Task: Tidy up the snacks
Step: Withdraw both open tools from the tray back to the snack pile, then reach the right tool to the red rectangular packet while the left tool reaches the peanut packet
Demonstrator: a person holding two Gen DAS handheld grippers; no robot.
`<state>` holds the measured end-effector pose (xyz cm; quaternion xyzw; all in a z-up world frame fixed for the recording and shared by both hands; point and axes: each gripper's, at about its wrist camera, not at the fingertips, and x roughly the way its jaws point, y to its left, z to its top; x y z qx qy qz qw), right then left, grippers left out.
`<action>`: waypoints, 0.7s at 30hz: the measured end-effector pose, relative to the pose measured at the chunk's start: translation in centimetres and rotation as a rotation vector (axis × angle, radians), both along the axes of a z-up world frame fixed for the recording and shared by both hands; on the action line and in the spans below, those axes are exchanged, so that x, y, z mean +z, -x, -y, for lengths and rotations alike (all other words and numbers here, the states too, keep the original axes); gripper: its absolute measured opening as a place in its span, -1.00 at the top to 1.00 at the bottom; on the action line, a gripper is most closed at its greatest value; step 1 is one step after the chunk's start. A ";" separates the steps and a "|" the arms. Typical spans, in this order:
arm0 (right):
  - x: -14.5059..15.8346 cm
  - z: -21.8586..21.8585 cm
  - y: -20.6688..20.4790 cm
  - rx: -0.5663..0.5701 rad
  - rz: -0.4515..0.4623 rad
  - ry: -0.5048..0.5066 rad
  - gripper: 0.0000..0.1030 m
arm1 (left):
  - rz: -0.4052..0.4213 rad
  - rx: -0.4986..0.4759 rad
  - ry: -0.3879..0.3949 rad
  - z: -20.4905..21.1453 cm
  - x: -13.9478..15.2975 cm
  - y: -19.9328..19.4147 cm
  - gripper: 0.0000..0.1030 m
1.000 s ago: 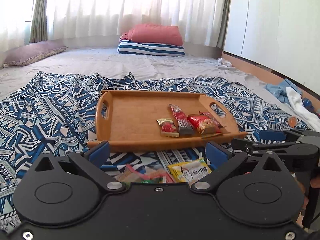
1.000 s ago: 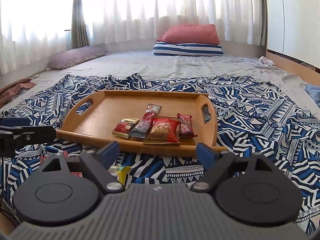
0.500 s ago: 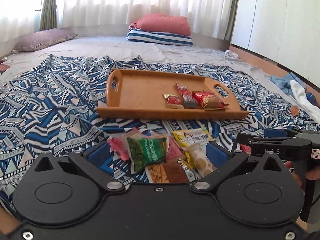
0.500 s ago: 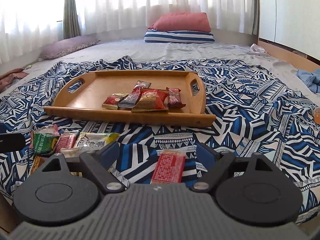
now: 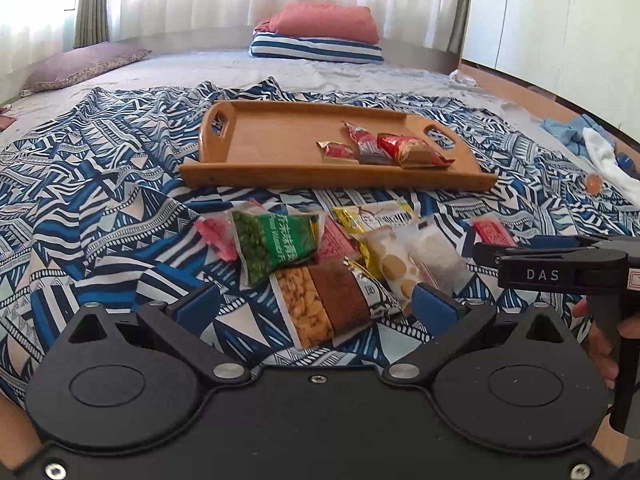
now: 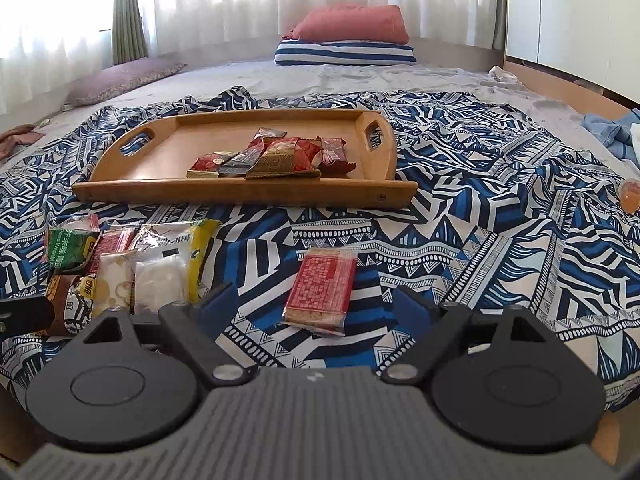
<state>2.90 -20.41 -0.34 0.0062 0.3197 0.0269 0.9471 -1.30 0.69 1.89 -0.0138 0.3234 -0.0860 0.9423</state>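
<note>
One red packet (image 6: 322, 290) lies alone on the patterned bedspread (image 6: 500, 216), straight ahead of the spread, empty right tongs (image 6: 316, 306), long axis running away toward the tray (image 6: 248, 192). Left tongs (image 5: 318, 306), also spread and empty, face the snack pile (image 5: 320, 264) instead.

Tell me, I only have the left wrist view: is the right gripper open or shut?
Observer: The right gripper is open, with nothing clamped.
Operator: What is it lined up on?
Observer: A single red packet lying flat on the patterned cloth, apart from the pile.
Operator: I count three snacks on the tray.
Observer: There are more; a dark red packet lies beside the tray handle on its right end.
</note>
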 end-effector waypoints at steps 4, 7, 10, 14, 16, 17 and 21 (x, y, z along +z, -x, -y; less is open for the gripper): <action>-0.5 -0.2 0.0 -0.001 -0.005 0.010 -0.81 | 0.003 -0.019 -0.016 0.5 -0.4 0.0 -0.96; -0.6 -0.4 -0.1 0.000 -0.004 0.016 -0.84 | -0.007 -0.016 -0.017 0.8 -0.9 -0.3 -0.81; -0.8 -0.6 -0.1 -0.001 -0.004 0.018 -0.88 | -0.026 -0.010 -0.008 0.8 -1.4 -0.6 -0.70; -1.1 -0.9 -0.2 0.002 0.001 0.029 -0.95 | -0.017 -0.003 -0.007 0.8 -1.5 -0.7 -0.65; -1.2 -1.0 -0.2 0.001 0.003 0.031 -0.97 | -0.015 -0.001 -0.001 0.8 -1.5 -0.8 -0.65; -1.3 -1.1 -0.2 0.000 0.005 0.033 -0.97 | -0.015 0.001 0.002 0.8 -1.5 -0.9 -0.65; -1.4 -1.3 -0.1 -0.003 0.014 0.044 -0.98 | -0.024 0.003 0.003 0.8 -1.6 -1.2 -0.65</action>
